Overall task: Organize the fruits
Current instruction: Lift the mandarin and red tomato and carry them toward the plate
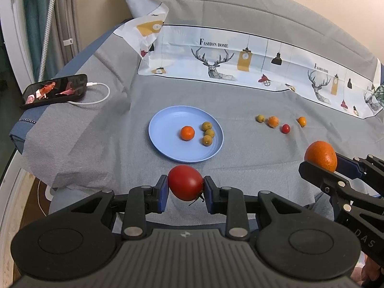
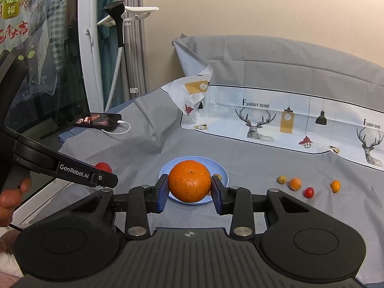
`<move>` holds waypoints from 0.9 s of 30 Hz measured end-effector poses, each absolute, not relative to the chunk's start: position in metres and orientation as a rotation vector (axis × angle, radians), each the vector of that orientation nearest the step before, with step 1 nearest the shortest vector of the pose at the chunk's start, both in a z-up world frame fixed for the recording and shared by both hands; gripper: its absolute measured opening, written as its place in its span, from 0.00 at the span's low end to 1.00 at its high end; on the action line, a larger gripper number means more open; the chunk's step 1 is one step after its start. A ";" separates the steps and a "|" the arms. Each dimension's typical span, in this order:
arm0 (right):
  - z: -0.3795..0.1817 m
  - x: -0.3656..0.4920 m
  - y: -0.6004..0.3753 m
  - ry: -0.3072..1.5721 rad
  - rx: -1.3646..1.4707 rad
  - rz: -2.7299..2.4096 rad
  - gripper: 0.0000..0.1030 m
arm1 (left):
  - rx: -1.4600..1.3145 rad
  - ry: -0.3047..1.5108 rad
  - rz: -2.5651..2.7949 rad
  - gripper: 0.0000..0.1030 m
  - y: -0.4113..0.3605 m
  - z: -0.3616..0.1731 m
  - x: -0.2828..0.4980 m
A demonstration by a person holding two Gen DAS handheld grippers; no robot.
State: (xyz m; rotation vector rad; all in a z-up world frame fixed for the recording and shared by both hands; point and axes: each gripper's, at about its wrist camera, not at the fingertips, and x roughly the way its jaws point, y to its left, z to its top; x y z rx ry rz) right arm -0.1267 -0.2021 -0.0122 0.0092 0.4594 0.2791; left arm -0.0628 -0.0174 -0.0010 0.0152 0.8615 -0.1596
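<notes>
2 grippers hang over a grey sheet (image 1: 240,100) spread across a bed, largest thing in view, with a printed deer cloth (image 1: 240,60) along its far side. On the sheet sits a blue plate (image 1: 163,144) carrying 1 small orange fruit (image 1: 187,133) and 3 olive-green fruits (image 1: 207,133) bunched just beside it. The left gripper (image 1: 186,188) is nearly closed, its blue pads pressed on a red tomato (image 1: 185,182) held in the air near the plate's front rim. The right gripper (image 2: 189,189) is likewise narrowed, clamped on a large orange (image 2: 189,181), above the sheet in front of the plate. To the right of the plate, well apart from it, 4 small fruits (image 1: 280,122) lie loose on the sheet. A phone (image 1: 55,91) with a white cable rests at the left edge.
</notes>
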 end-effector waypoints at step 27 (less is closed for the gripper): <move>-0.027 -0.095 -0.188 0.523 -0.015 0.307 0.38 | 0.011 0.914 -0.131 0.33 -0.007 -0.012 -0.027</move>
